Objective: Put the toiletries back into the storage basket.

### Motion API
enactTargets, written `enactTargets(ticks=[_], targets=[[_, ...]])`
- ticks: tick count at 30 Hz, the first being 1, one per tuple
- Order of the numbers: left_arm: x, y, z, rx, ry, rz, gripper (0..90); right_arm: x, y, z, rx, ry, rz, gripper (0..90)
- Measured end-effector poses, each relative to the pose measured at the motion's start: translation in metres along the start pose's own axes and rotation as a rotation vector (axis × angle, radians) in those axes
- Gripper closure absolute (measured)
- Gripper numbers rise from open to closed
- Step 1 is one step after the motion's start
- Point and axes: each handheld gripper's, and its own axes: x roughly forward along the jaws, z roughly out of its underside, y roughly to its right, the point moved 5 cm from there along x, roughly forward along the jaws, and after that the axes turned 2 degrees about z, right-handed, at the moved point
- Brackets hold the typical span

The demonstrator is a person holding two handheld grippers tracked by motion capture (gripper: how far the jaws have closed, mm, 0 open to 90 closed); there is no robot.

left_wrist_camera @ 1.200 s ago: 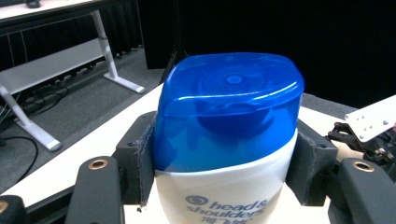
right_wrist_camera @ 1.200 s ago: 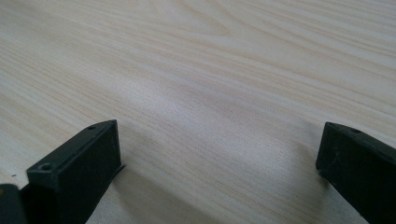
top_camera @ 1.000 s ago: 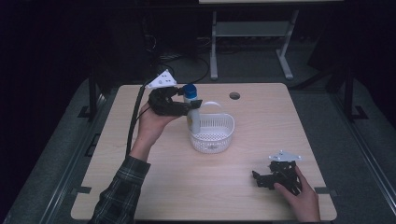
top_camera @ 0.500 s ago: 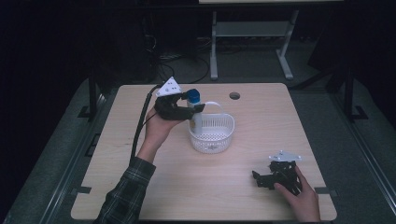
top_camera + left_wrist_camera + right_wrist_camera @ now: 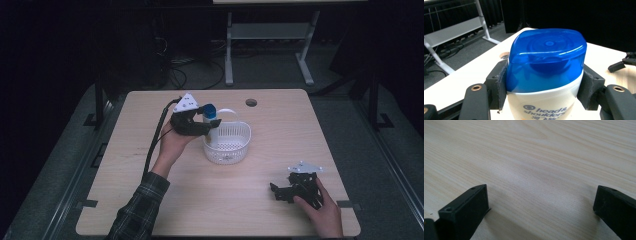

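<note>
Left gripper [image 5: 202, 125] fingers pinching shampoo bottle [image 5: 545, 75] at white basket [image 5: 235, 150] rim, right gripper [image 5: 295, 192] fingers spread on table [image 5: 150, 200]

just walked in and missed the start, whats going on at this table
A person holds a two-jaw gripper in each hand. The left gripper is clamped on a white shampoo bottle with a blue cap, holding it upright at the left edge of a white basket in the middle of the wooden table. Whether the bottle's base is inside the basket yet is hard to tell. The right gripper sits low over bare table near the right front corner, jaws open and empty.
</note>
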Motion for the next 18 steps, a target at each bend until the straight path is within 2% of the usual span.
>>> enactTargets(ticks=[18], targets=[[0.011, 0.004, 0.024, 0.014, -0.026, 0.008, 35.2, 0.000, 0.000, 0.000, 0.002, -0.001, -0.001, 0.0]])
